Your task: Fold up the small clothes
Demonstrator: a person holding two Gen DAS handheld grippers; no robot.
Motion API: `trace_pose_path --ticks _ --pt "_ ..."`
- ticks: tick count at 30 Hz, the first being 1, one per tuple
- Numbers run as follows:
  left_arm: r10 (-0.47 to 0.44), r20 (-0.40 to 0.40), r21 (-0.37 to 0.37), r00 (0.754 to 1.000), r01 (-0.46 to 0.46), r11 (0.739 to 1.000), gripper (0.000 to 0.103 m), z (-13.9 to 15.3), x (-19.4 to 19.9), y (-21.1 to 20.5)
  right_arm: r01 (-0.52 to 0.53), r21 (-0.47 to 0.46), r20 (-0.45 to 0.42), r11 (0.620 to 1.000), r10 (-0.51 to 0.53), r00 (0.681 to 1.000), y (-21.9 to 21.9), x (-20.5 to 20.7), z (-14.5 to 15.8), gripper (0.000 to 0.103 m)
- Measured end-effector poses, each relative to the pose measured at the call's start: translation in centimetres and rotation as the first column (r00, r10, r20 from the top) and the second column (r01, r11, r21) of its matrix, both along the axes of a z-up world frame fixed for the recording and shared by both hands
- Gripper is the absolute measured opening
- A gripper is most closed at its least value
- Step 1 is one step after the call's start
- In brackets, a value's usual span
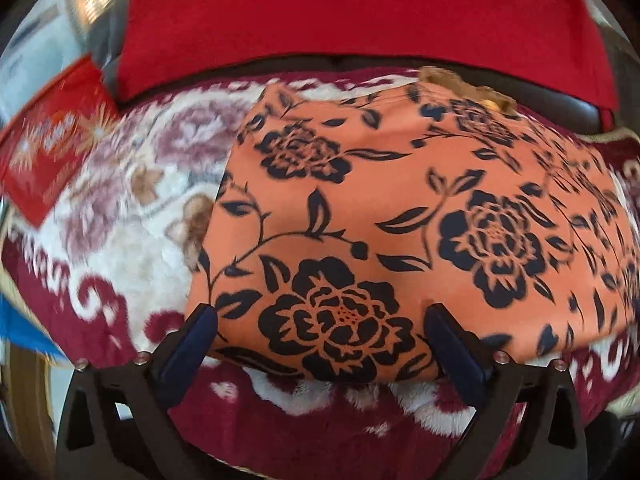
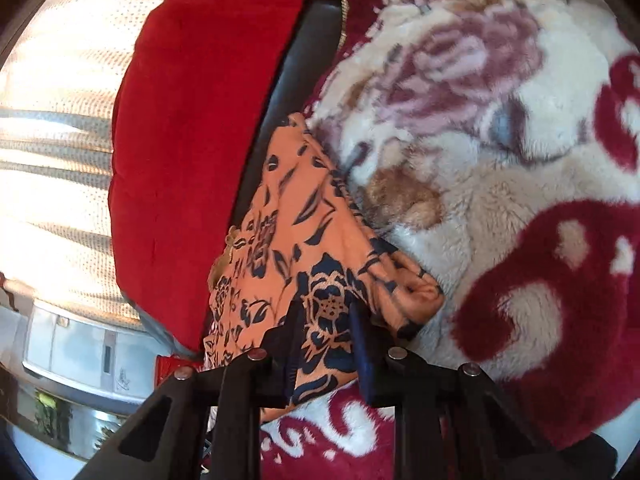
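Garment: orange cloth printed with dark navy flowers (image 1: 400,208), flat on the plush maroon-and-cream floral blanket (image 1: 120,220), near a red cushion (image 1: 340,12).
Progress: seemingly partly folded; more folds likely remain.
Left gripper (image 1: 320,320): spread wide over the near edge.
Right gripper (image 2: 326,320): pinching a bunched corner.

Left tool (image 1: 320,316), right tool (image 2: 326,320): black angular frames, dark blue fingers, round silver screw heads
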State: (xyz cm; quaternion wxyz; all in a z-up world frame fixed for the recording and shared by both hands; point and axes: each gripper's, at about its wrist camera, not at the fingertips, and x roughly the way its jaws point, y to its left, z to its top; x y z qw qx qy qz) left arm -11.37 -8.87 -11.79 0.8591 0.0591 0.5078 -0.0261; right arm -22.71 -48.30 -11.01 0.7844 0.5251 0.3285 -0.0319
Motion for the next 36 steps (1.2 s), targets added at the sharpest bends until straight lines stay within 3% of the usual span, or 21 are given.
trace_pose_path --ticks 3,5,6,7,10,13,17,18,20,22,24,27,29,33,36 --pt "-0.005 0.025 0.010 1.000 0.005 1.000 0.103 1.3 -0.1 0.7 -0.047 0.004 0.045 0.999 0.046 0.998 0.7 -0.5 1.8 0.029" --pt "0.049 0.071 -0.015 0.996 -0.048 0.999 0.103 2.2 0.2 2.6 -0.071 0.033 0.070 0.997 0.068 0.995 1.3 -0.9 2.4 0.038" --pt "0.064 0.084 -0.017 0.994 -0.063 0.998 0.103 2.3 0.5 3.1 -0.069 0.037 0.070 0.997 0.066 0.995 1.6 -1.1 2.4 0.068" --pt "0.081 0.092 -0.017 0.992 -0.079 0.997 0.103 2.3 0.8 3.7 -0.055 0.040 0.065 0.998 0.052 0.997 1.8 -1.7 2.3 0.087" --pt "0.106 0.008 -0.019 0.994 -0.106 0.994 0.103 0.2 2.2 5.0 -0.056 0.066 0.091 0.996 0.050 0.995 2.5 -1.8 1.5 0.087" --pt "0.098 -0.060 -0.053 0.993 -0.101 0.994 0.103 -3.0 3.1 5.2 -0.049 0.061 0.040 0.997 0.047 0.998 2.8 -1.7 0.2 0.086" --pt "0.099 -0.038 -0.103 0.994 -0.102 0.989 0.103 -3.0 3.1 5.8 -0.022 0.094 0.039 0.995 0.019 0.999 2.1 -1.4 -0.9 0.085" --pt "0.104 -0.021 -0.097 0.994 -0.105 0.990 0.103 -2.5 3.1 6.0 -0.026 0.076 0.045 0.997 0.023 0.999 2.0 -1.3 -0.3 0.085" --pt "0.131 0.094 -0.071 0.987 -0.124 0.990 0.103 -0.7 2.7 6.3 -0.027 0.029 0.052 0.999 0.025 0.998 2.1 -0.9 0.8 0.084" --pt "0.148 0.178 -0.051 0.973 -0.141 0.989 0.103 0.5 2.5 6.7 -0.034 -0.071 0.010 0.997 0.035 0.999 2.5 -0.7 2.2 0.081" --pt "0.173 0.213 -0.049 0.961 -0.167 0.985 0.103 0.6 2.8 7.3 -0.040 -0.130 -0.041 0.991 0.035 0.999 2.9 -0.3 2.8 0.080" --pt "0.177 0.161 -0.037 0.971 -0.173 0.984 0.103 -1.4 3.9 7.7 -0.022 -0.102 -0.108 0.994 0.011 0.994 2.6 -0.3 1.5 0.079" --pt "0.175 0.096 -0.062 0.980 -0.170 0.984 0.103 -2.8 4.4 7.7 -0.005 -0.040 -0.088 0.999 0.002 0.996 2.1 -0.3 0.1 0.078" --pt "0.160 0.070 -0.080 0.985 -0.154 0.985 0.103 -3.2 4.6 7.6 0.026 0.013 -0.041 1.000 -0.026 0.999 1.5 -0.2 0.0 0.078" --pt "0.196 0.170 -0.051 0.966 -0.190 0.980 0.103 -1.4 3.2 8.1 -0.009 -0.027 -0.085 1.000 0.006 0.996 2.1 -0.3 1.2 0.078"
